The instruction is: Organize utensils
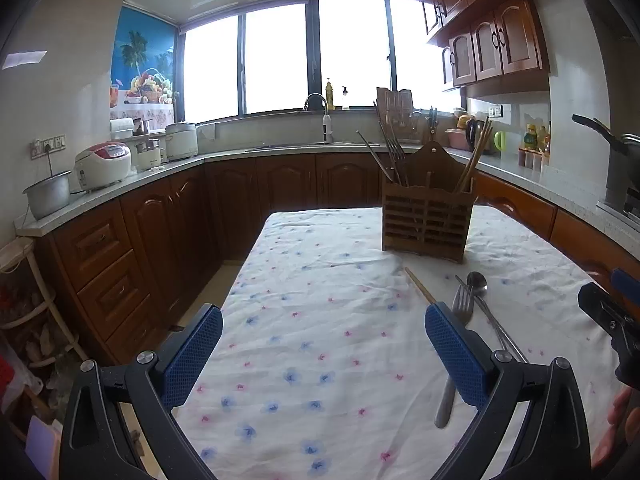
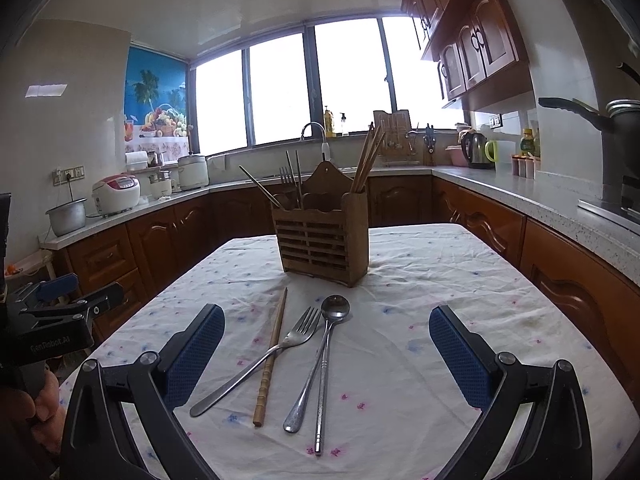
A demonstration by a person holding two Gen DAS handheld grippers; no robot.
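Note:
A wooden utensil holder (image 2: 324, 236) stands at the far middle of the table, with chopsticks and a fork in its compartments; it also shows in the left wrist view (image 1: 426, 216). In front of it lie a wooden chopstick (image 2: 272, 356), a fork (image 2: 264, 360), a spoon (image 2: 320, 356) and a metal chopstick (image 2: 322, 388). My right gripper (image 2: 326, 332) is open above them, holding nothing. My left gripper (image 1: 324, 332) is open and empty over bare cloth, left of the utensils; the fork (image 1: 460, 312) and spoon (image 1: 477, 282) lie by its right finger.
The table has a white floral cloth (image 2: 420, 340). Brown cabinets and a grey counter (image 2: 540, 196) wrap around it, carrying rice cookers (image 2: 116, 194), a kettle (image 2: 476, 150) and a pot (image 2: 624, 128). The sink tap (image 2: 316, 130) is under the window.

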